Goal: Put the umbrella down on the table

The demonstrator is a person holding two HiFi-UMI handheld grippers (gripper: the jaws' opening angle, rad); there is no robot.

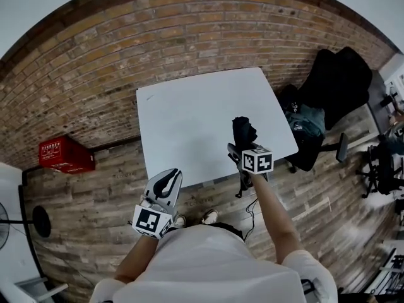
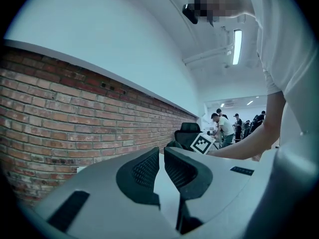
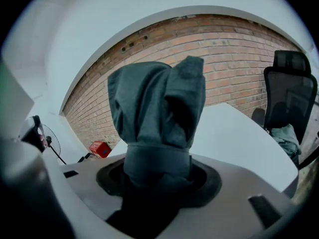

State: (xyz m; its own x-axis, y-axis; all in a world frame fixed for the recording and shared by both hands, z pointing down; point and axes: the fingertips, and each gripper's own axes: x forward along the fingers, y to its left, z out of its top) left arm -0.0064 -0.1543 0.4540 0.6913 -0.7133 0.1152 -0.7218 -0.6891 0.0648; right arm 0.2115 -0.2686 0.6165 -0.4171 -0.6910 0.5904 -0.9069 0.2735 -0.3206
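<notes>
A dark folded umbrella (image 1: 243, 131) stands out of my right gripper (image 1: 240, 148), which is shut on it over the near right part of the white table (image 1: 189, 118). In the right gripper view the umbrella's bundled grey-green fabric (image 3: 157, 108) fills the middle, and both pads of the right gripper (image 3: 157, 172) press on its strapped waist, with the table (image 3: 239, 133) behind. My left gripper (image 1: 168, 180) hovers off the table's near edge at the left. In its own view the left gripper (image 2: 162, 157) has its pads almost together, with nothing between them.
A brick wall (image 1: 126, 49) runs behind the table. A red crate (image 1: 63, 154) sits on the wooden floor at the left. A black office chair (image 1: 338, 81) and a bag (image 1: 309, 120) stand right of the table. People (image 2: 222, 128) stand far off.
</notes>
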